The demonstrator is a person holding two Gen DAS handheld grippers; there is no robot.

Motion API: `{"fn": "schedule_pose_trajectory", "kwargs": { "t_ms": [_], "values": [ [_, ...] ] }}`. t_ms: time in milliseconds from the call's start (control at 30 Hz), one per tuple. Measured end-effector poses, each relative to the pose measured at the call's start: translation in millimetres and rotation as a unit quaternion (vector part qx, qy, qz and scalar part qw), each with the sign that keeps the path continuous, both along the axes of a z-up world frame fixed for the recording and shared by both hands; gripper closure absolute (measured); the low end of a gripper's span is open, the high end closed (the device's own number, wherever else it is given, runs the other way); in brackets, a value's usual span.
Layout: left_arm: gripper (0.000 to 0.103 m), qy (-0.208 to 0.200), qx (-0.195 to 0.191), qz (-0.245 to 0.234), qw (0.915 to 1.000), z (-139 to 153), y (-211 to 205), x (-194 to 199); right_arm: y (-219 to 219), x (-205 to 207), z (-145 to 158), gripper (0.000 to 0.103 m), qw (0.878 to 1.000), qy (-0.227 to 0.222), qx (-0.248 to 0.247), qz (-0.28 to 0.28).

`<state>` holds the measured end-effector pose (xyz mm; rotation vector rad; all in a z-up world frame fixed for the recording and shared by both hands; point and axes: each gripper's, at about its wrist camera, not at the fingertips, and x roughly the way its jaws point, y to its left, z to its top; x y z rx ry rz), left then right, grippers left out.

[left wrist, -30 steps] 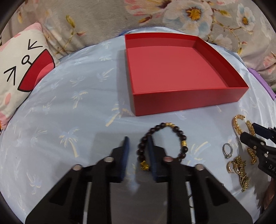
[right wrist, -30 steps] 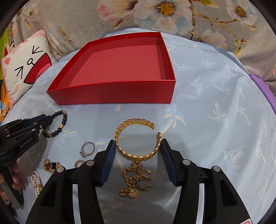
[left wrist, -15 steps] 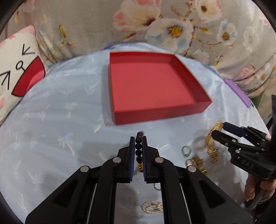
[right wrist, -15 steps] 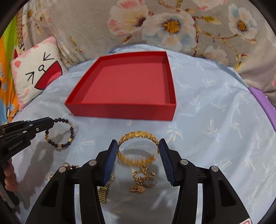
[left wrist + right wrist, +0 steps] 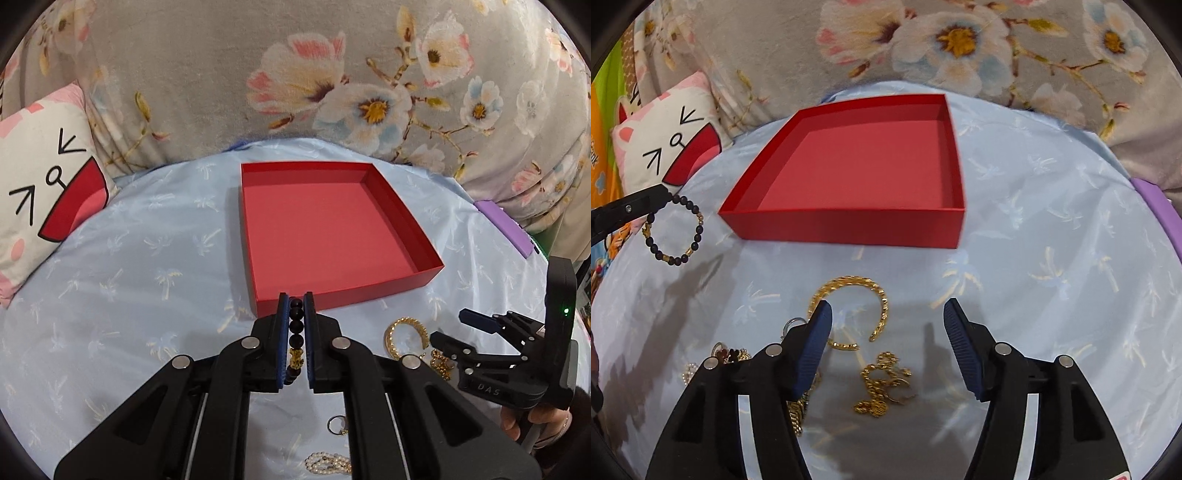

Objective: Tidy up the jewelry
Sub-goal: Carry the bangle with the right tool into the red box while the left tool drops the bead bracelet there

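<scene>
My left gripper (image 5: 295, 301) is shut on a dark beaded bracelet (image 5: 296, 332) with gold beads and holds it in the air near the front wall of the open red box (image 5: 347, 293). In the right wrist view the bracelet (image 5: 677, 232) hangs from the left gripper's tip, left of the red box (image 5: 849, 229). My right gripper (image 5: 886, 314) is open and empty above a gold open bangle (image 5: 857, 291), which also shows in the left wrist view (image 5: 406, 334). A gold chain with charms (image 5: 882, 384) lies below the bangle.
A silver ring (image 5: 335, 424), a pearl strand (image 5: 328, 463) and more gold chain (image 5: 798, 410) lie on the light blue cloth (image 5: 147, 280). A cat-face pillow (image 5: 44, 184) is at the left. A purple object (image 5: 506, 227) lies at the right edge. Floral fabric rises behind.
My left gripper closed on the beaded bracelet and lifted it off the cloth toward the red box. My right gripper rose away from the gold bangle, still open.
</scene>
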<state>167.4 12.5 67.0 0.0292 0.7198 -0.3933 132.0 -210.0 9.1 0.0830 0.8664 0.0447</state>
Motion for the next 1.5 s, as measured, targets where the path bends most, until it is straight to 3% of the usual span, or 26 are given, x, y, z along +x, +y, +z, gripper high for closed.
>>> {"fn": "schedule_pose_trajectory", "kwargs": {
  "t_ms": [267,333,533,767,933,1067,1300,1500],
  "values": [
    [0.096,0.016,0.005,-0.001,0.9999,-16,0,4,30,32,-24,0.04,0.999,0.032,-0.016,0.02],
    [0.096,0.019,0.008,-0.003,0.9998,-19,0,5,36,31,-27,0.045,0.999,0.028,-0.036,0.021],
    [0.096,0.022,0.007,-0.006,0.9997,-21,-1,8,35,28,-26,0.046,0.999,0.024,-0.04,0.019],
    [0.096,0.007,-0.002,-0.015,0.9999,3,-6,20,22,26,17,0.046,0.999,-0.017,-0.019,0.021],
    [0.096,-0.012,-0.016,-0.026,0.9995,35,-26,59,7,68,60,0.046,0.998,-0.052,-0.026,0.007],
    [0.096,-0.014,-0.028,-0.017,0.9994,42,-43,109,-16,132,67,0.046,0.999,-0.045,0.001,-0.012],
    [0.096,0.003,-0.017,0.012,0.9998,11,-61,202,-28,221,48,0.046,1.0,0.003,0.003,-0.022],
    [0.096,0.019,0.021,0.037,0.9989,-18,-63,250,-25,260,37,0.044,0.999,0.02,-0.042,-0.022]
  ]
}}
